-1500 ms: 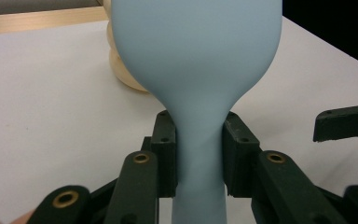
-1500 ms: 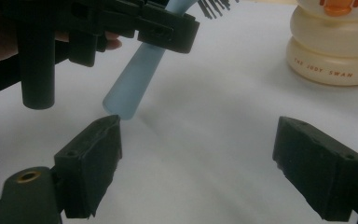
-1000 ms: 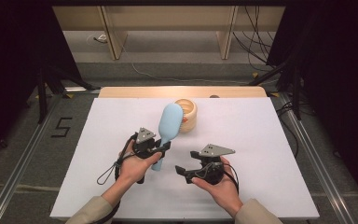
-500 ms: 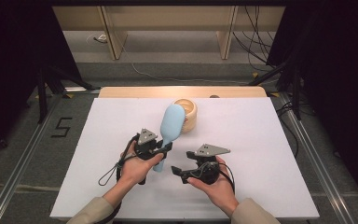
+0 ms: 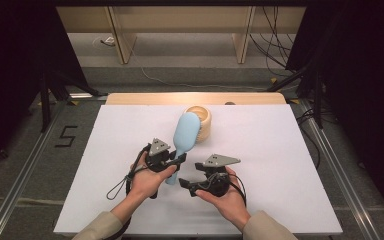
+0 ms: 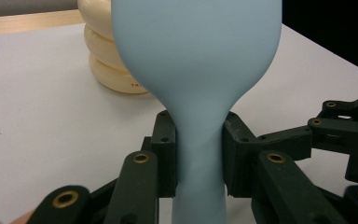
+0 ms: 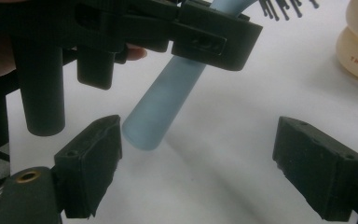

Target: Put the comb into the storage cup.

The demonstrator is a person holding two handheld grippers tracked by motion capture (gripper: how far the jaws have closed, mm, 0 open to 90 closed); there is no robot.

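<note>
Little has been changed since the earlier frames: the right gripper [image 5: 186, 183] has been eased slightly leftward toward the brush handle, while the left gripper [image 5: 179, 159] has been kept in place.

In the left gripper view, the left gripper's jaws are seen clamped on the narrow neck of the pale blue hairbrush [image 6: 196, 74], just below where the head flares out. In the right gripper view, the right gripper's jaws are held wide apart with nothing between the pads [image 7: 92, 161]; the rounded butt end of the handle [image 7: 156, 112] hangs just ahead of them, lifted off the white table [image 5: 290, 150].

The hairbrush is held tilted above the table, its head raised toward the cream ribbed pot [image 5: 202, 120] standing behind it. It is judged to be light, stiff plastic with a smooth, somewhat slippery skin, and not fragile. A second hold is best taken on the straight lower handle, where the sides are parallel, rather than on the broad head or bristles.
</note>
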